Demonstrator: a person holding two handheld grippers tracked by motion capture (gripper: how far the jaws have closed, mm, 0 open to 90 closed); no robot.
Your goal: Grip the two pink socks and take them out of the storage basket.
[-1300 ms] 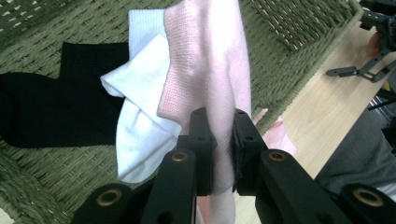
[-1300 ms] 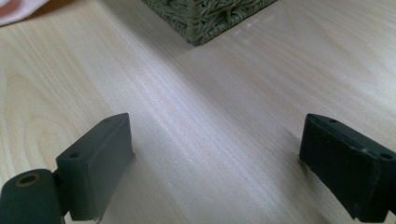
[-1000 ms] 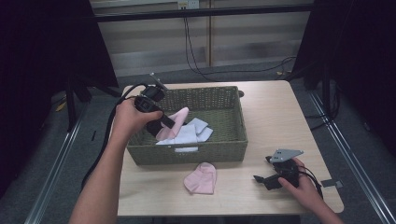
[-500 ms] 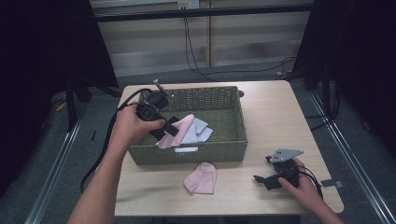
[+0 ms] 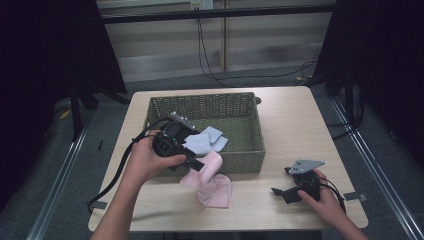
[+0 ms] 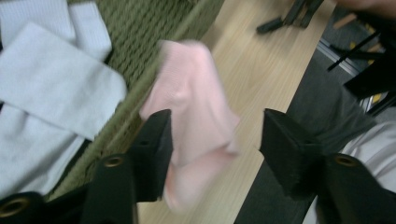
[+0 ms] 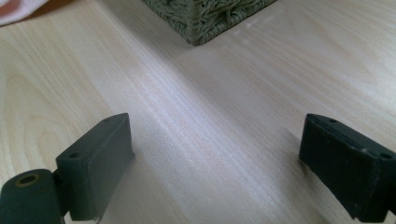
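A green wicker basket stands mid-table with white socks inside. My left gripper hovers at the basket's front wall, open. A pink sock hangs loose just below its jaws, draping onto a second pink sock on the table. In the left gripper view the pink sock is blurred between and beyond the spread jaws, beside the white socks. My right gripper rests open on the table at the front right, nothing between its jaws.
Bare light wood table lies right of the basket and along the front edge. The basket corner stands ahead of the right gripper. A cable trails off the table's left side from the left gripper.
My left gripper carried the pink sock from inside the basket over its front wall and opened, letting it go above the other pink sock. The right gripper stayed still.
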